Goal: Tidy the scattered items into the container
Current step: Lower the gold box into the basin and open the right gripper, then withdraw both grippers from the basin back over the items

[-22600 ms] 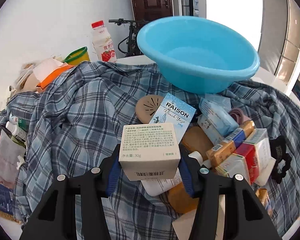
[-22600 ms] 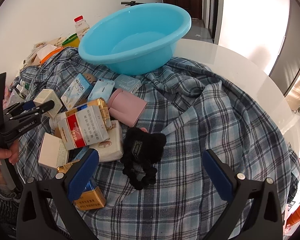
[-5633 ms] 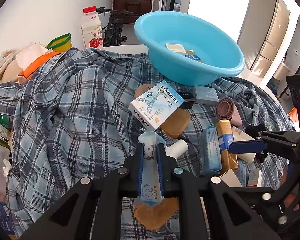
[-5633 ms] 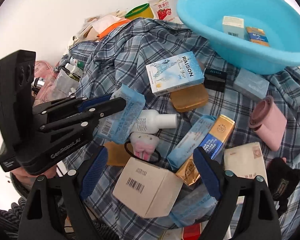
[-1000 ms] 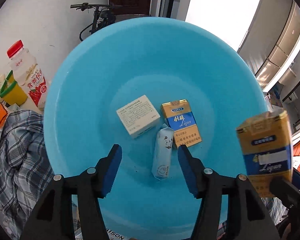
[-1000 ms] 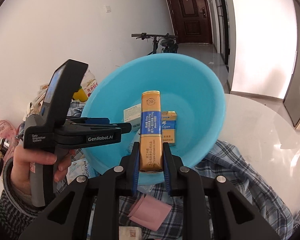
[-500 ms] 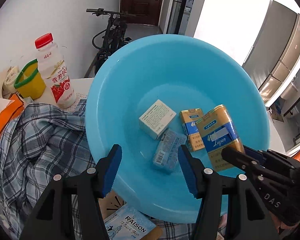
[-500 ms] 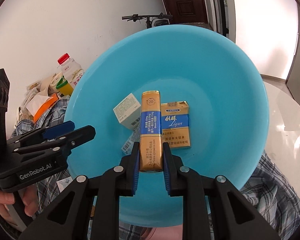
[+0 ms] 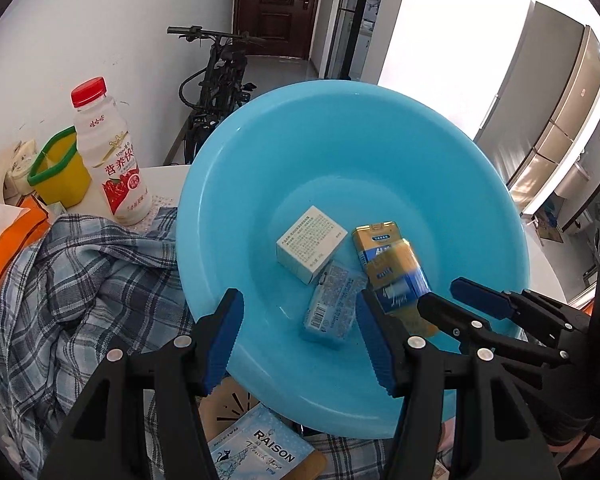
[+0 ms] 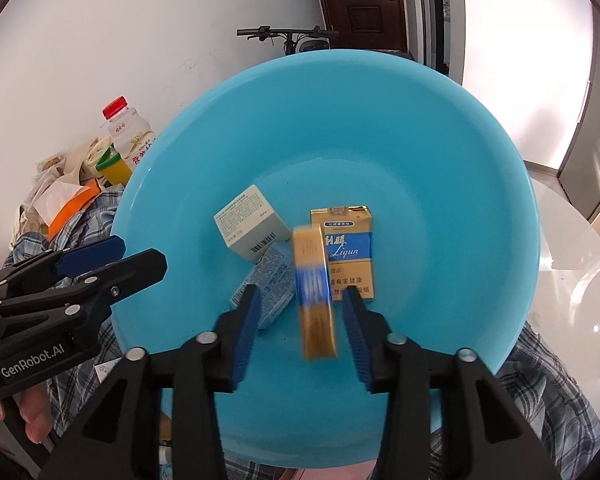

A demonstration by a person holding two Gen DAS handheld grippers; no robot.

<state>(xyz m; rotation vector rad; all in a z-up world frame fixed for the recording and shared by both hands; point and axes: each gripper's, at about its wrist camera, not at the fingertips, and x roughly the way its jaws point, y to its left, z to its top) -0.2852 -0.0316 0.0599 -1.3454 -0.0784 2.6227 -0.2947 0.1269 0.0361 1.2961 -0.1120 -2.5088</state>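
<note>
The right gripper [image 10: 298, 312] has just been opening over the blue basin [image 10: 380, 128]: half a second ago its jaws were clamped on the gold-and-blue pack [image 10: 314, 292], and now they stand apart with the pack blurred between them, clear of both pads and apparently dropping. In my judgement that release delivers one more item, provided the pack lands inside the rim, which looks likely since it hangs over the basin floor. The left gripper [image 9: 300, 340] is about half open with nothing between its fingers; it hovers at the near rim of the basin, on the side of the plaid cloth [image 9: 80, 280]. Basin contents as seen: a white carton [image 9: 311, 249] near the middle, a flat gold-and-blue cigarette pack [image 10: 346, 248] beside it, and a pale blue tissue pack [image 9: 334, 306] lying against the carton on the near side. The falling pack is above the flat one and the tissue pack. Outside the basin, a RAISON box [image 9: 256, 450] lies on the cloth beneath the near rim, so tidying is not finished. A red-capped drink bottle [image 9: 108, 152] and a yellow cup [image 9: 60, 168] stand beyond the cloth; whether they belong to the task I cannot tell.
</note>
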